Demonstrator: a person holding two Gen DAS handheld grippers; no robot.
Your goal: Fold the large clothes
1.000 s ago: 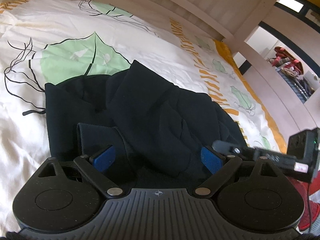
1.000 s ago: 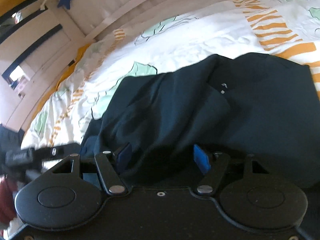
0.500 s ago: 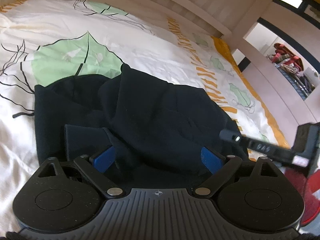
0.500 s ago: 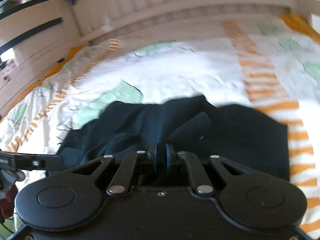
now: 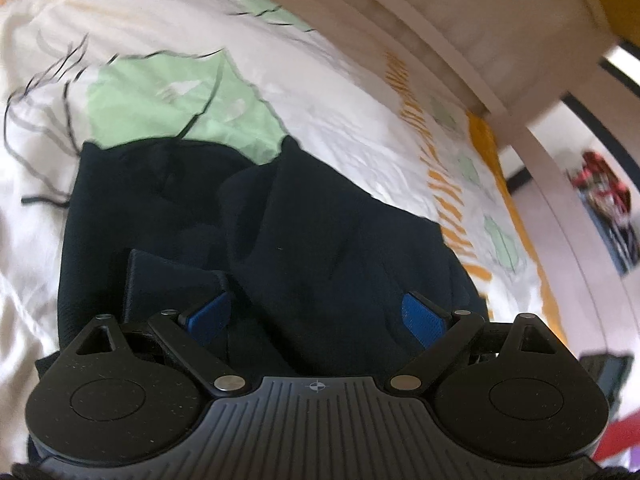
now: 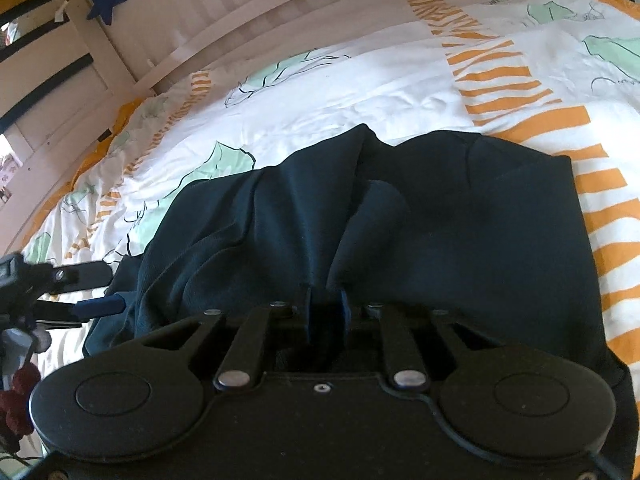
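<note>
Bed cover (image 6: 360, 92): white, printed with pale green leaves outlined in black and bands of orange stripes; orange border along the edges. Surface lightly wrinkled, daylit, brightest across the middle.

Headboard (image 6: 248, 12): white slatted wood, running along the far side of the bed.

Post (image 5: 532, 136): white, at the bed's corner in the left wrist view.

Star (image 6: 107, 0): dark blue, hanging on a string near the frame's upper corner.

Wall (image 5: 576, 216) beyond the bed: pale; something red and dark against it, blurred.
</note>
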